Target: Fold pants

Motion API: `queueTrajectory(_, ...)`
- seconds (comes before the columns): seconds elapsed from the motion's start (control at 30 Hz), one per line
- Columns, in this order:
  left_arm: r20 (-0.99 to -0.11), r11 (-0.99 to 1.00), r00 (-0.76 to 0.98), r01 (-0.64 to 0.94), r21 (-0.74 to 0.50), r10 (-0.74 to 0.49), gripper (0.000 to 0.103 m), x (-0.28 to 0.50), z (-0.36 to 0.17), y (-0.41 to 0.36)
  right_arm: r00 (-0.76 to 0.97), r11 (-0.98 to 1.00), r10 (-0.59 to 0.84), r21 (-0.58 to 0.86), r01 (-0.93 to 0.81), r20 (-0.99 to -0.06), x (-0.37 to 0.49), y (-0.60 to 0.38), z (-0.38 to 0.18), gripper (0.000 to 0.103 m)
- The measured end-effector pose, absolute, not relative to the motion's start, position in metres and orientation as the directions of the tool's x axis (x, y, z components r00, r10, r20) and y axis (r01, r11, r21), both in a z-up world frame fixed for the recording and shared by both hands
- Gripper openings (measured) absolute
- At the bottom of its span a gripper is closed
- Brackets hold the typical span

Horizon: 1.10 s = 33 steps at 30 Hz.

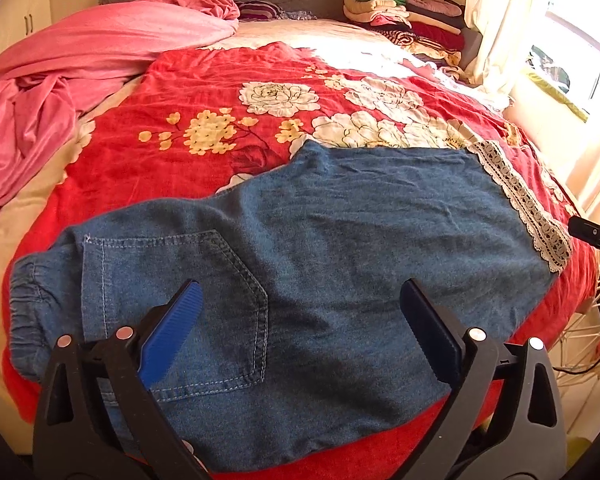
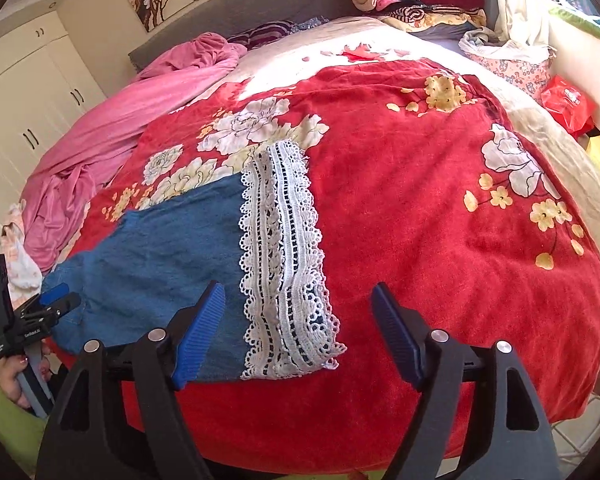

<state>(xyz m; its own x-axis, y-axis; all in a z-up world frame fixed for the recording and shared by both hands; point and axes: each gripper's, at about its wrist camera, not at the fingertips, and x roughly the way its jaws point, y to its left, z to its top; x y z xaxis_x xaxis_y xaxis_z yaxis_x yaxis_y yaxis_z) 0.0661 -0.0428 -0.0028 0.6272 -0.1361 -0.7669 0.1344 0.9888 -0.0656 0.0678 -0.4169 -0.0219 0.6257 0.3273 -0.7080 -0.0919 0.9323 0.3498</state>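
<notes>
Pink sheet (image 1: 100, 44) bunched at the far left of the bed, beside the red floral blanket (image 1: 204, 80). Denim pants (image 1: 340, 232) flat on that blanket at its near edge, elastic waistband (image 1: 30, 300) leftward, back pocket up. Left gripper (image 1: 300, 312) poised over the pocket end, jaws spread wide, nothing between them, blue pads clear of the denim. White lace hem (image 2: 284, 260) at the pants' right end, lying on the blanket. Right gripper (image 2: 298, 312) above that lace, jaws well apart and empty. Folded clothes (image 1: 404, 12) stacked beyond the blanket's far right corner.
</notes>
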Motion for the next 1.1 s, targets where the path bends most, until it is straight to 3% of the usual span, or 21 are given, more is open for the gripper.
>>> queueTrajectory(0.23,-0.751,0.988,0.649,0.153,-0.03,-0.124,0.093,0.087,0.018,-0.05,0.643,0.928,0.341,0.355,-0.114,-0.685,0.074,-0.414,-0.012,0.082)
queueTrajectory(0.53,-0.73,0.975,0.663,0.221,-0.019,-0.165,0.093,0.127,0.045,-0.08,0.652,0.925,0.351,0.357,-0.129,-0.672,0.083,-0.414,-0.007,0.082)
queueTrajectory(1.1,-0.763,0.901,0.557,0.428,-0.076,-0.329,0.093,0.197,0.035,-0.169,0.634,0.922,0.36,0.367,-0.126,-0.685,0.084,-0.428,-0.015,0.083)
